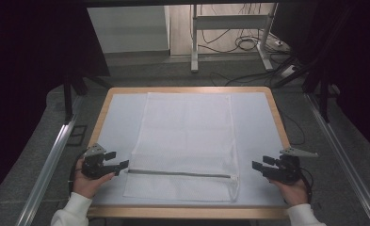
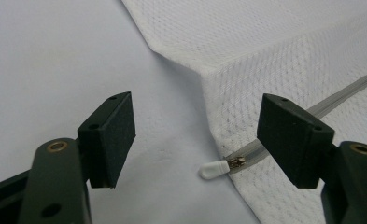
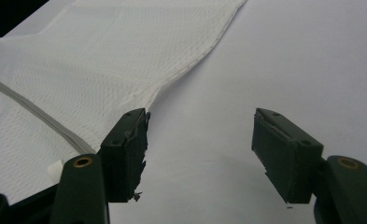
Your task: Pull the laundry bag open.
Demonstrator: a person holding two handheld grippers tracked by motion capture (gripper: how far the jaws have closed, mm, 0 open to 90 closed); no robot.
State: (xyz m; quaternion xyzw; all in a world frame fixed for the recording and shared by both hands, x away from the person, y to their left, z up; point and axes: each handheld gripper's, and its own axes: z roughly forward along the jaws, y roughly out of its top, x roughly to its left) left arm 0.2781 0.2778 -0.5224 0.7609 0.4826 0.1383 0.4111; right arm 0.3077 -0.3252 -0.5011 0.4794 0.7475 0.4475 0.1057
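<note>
On the table point(image 1: 102, 113), over a pale sheet point(image 1: 116, 122), a white mesh laundry bag point(image 1: 185, 136) lay flat at the centre, long axis running from 12 to 6 o'clock. A grey zipper point(image 1: 178, 173) crossed it from 9 to 3 o'clock near its 6 o'clock end. Left gripper point(image 1: 119, 166) sat at the bag's 9 o'clock edge, held in a hand point(image 1: 86, 181) with a white sleeve point(image 1: 72, 212); jaws released, nothing between the pads. In the left gripper view, the white zipper pull point(image 2: 215, 170) lay on the sheet in the gap between the jaws, nearer the right-hand jaw, touching neither; the bag's corner fold sat toward 1 o'clock. Right gripper point(image 1: 258, 167) waited off the bag's 3 o'clock edge, apart from it, jaws likewise released and empty. In the right gripper view, the bag's hemmed edge point(image 3: 190, 65) ran from 1 o'clock down to the left-hand jaw, bare sheet between the jaws; the zipper's end lay at 8 o'clock.
</note>
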